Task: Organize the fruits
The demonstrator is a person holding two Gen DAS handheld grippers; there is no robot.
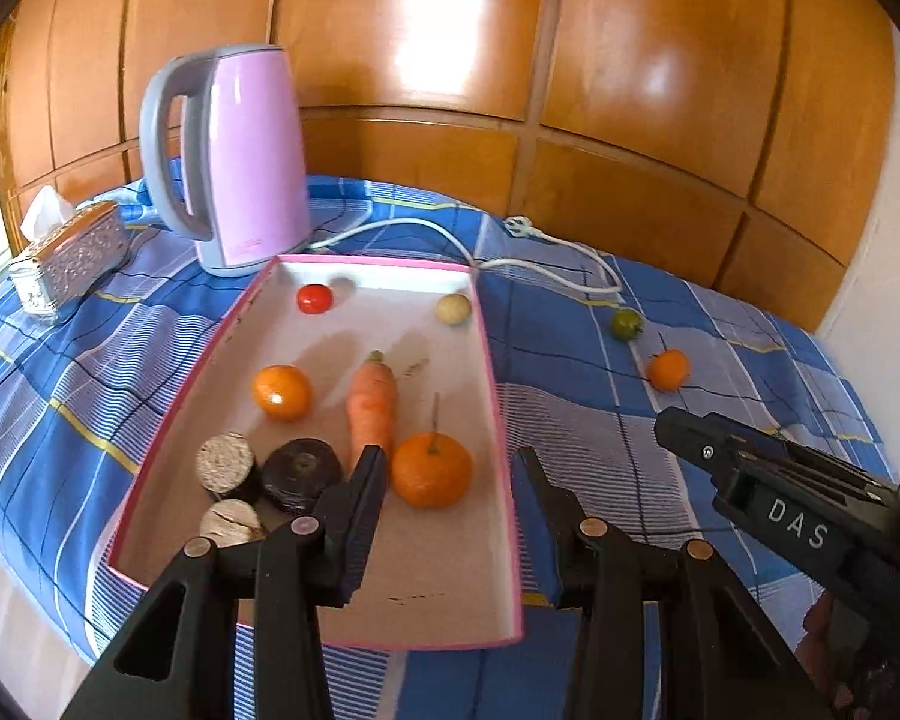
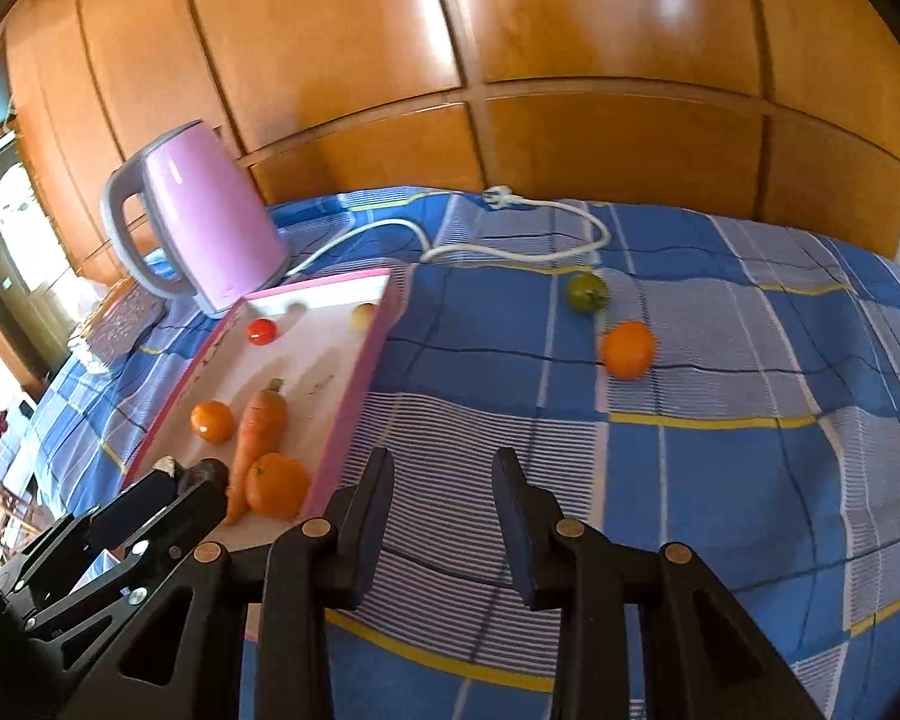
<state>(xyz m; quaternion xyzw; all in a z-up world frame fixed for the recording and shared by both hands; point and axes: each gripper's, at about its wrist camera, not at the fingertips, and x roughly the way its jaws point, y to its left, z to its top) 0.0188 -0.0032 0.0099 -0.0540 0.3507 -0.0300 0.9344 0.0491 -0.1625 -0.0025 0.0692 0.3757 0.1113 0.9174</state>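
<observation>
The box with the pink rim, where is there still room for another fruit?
The box has bare floor at its near end, in front of the big orange, and in the middle between the red tomato and the pale round fruit. The near left corner is crowded with three dark stubby chunks, pressed beside the carrot.

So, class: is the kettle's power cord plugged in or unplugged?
Unplugged. The white cord runs from the pink kettle and ends in a plug lying loose on the blue checked cloth.

Black left gripper [image 1: 453,468], brass rivets, white "DAS" on right gripper [image 2: 444,471]
</observation>
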